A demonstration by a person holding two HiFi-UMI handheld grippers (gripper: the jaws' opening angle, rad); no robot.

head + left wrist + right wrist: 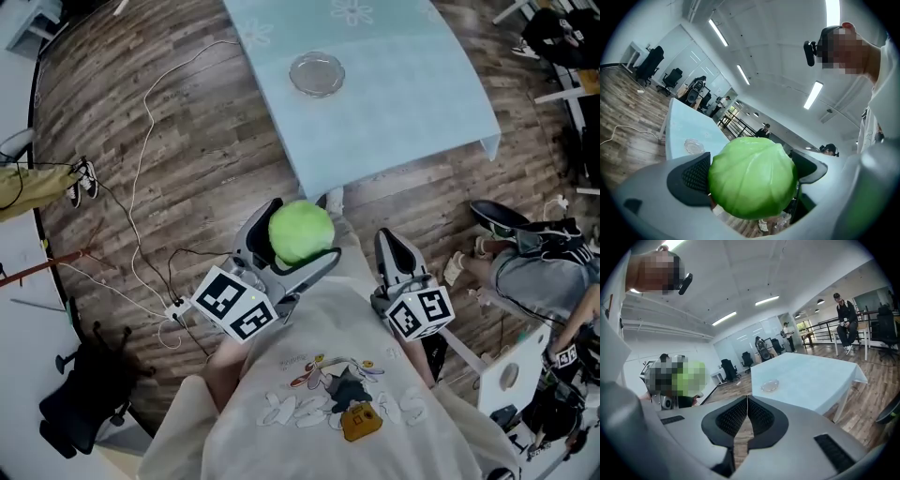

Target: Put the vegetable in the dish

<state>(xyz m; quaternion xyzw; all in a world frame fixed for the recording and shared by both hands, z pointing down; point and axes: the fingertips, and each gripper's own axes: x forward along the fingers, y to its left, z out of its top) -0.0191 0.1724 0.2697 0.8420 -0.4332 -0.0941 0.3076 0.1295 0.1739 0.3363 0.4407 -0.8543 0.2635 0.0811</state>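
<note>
Dish (pixel 317 74) on table (pixel 403 112), cabbage (pixel 300 232) in left hand-held gripper (pixel 306 231), well apart

A table under a pale blue cloth (pixel 403 103) stands ahead of me on the brown wood-plank floor (pixel 187 141), a thin white cable (pixel 139 187) trails across the boards to its left, a black office chair (pixel 89 394) sits at my left and a seated person (pixel 539 267) at my right.

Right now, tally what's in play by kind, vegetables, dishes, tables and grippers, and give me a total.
green vegetable: 1, held by the left gripper
glass dish: 1, empty, on the table
table: 1
grippers: 2, the left gripper and the right gripper, whose fingers are together on nothing
Total: 5
</note>
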